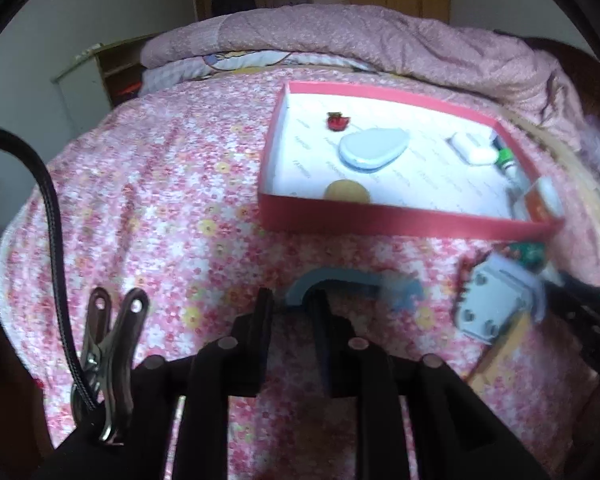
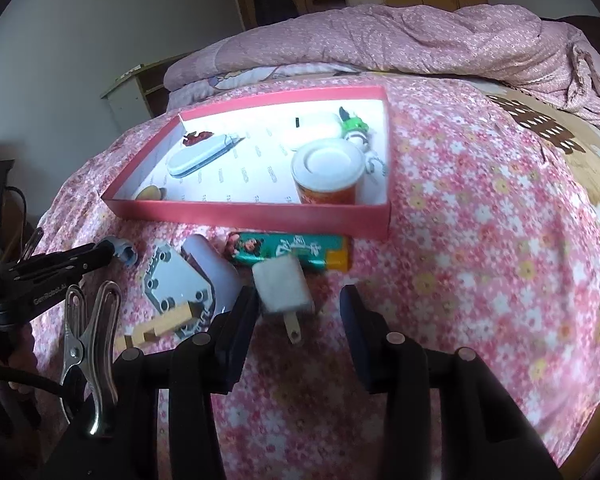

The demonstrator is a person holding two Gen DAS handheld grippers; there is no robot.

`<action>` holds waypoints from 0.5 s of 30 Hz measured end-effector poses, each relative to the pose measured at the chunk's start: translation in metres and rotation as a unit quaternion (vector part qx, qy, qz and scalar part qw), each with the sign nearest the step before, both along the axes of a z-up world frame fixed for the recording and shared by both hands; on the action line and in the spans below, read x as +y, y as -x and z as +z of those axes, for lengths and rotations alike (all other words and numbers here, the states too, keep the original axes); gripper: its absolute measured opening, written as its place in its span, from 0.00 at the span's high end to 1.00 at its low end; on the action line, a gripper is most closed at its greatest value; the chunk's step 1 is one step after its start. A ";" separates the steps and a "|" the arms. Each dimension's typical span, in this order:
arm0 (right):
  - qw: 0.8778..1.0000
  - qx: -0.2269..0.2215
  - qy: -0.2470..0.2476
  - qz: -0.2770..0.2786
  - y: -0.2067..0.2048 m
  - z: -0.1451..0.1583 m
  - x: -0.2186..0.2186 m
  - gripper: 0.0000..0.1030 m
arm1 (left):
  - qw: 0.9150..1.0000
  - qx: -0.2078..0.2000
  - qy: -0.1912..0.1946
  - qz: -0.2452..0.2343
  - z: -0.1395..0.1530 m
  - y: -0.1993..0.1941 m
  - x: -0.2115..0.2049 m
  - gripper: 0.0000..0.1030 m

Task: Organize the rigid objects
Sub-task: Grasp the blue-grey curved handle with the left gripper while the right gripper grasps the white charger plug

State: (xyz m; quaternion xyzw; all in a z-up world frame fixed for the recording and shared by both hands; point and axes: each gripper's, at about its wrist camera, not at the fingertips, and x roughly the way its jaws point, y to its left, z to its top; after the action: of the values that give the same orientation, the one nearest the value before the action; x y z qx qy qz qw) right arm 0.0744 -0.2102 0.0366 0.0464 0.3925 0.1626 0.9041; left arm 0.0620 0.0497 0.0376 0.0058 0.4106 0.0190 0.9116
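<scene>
On the far left, the left gripper [image 1: 293,312] is pinching a curved blue-grey plastic piece [image 1: 332,280] between its 2 black fingers, low over the pink floral bedsheet [image 1: 160,200]; the right wrist view shows the same piece [image 2: 125,251] sitting at that gripper's tip [image 2: 114,249]. Just beside it, a grey octagonal plate with round holes [image 2: 176,280] is lying on the sheet, with a pale wooden block [image 2: 156,328] sticking out from under it. Next, a white cube-shaped plug adapter [image 2: 282,286] is resting between the spread fingers of the right gripper [image 2: 296,304], which is standing open and gripping nothing. Behind the adapter, a flat green printed packet [image 2: 288,251] is lying against the front wall of the shallow red cardboard tray [image 2: 260,216]. Inside the tray, an orange can with a white lid [image 2: 327,172] is standing upright near the right corner.
</scene>
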 end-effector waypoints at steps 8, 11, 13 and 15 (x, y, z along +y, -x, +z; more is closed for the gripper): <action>0.999 -0.009 0.031 -0.014 0.001 -0.004 0.005 0.74 | 0.998 -0.007 0.042 -0.040 0.002 0.005 -0.010 0.41; 1.000 -0.003 0.021 -0.019 0.006 -0.004 0.000 0.74 | 0.997 -0.008 0.057 -0.054 0.003 0.004 -0.019 0.41; 1.000 0.000 0.020 -0.023 0.010 -0.004 -0.005 0.74 | 0.996 -0.012 0.065 -0.059 0.004 0.006 -0.022 0.41; 1.000 0.003 0.015 -0.024 0.015 -0.004 -0.008 0.74 | 0.995 -0.014 0.072 -0.061 0.004 0.005 -0.023 0.41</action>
State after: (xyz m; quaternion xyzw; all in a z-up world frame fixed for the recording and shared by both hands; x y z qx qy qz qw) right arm 0.0590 -0.2179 0.0327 0.0426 0.3968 0.1346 0.9070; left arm 0.0572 0.0267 0.0416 -0.0352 0.3973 -0.0664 0.9146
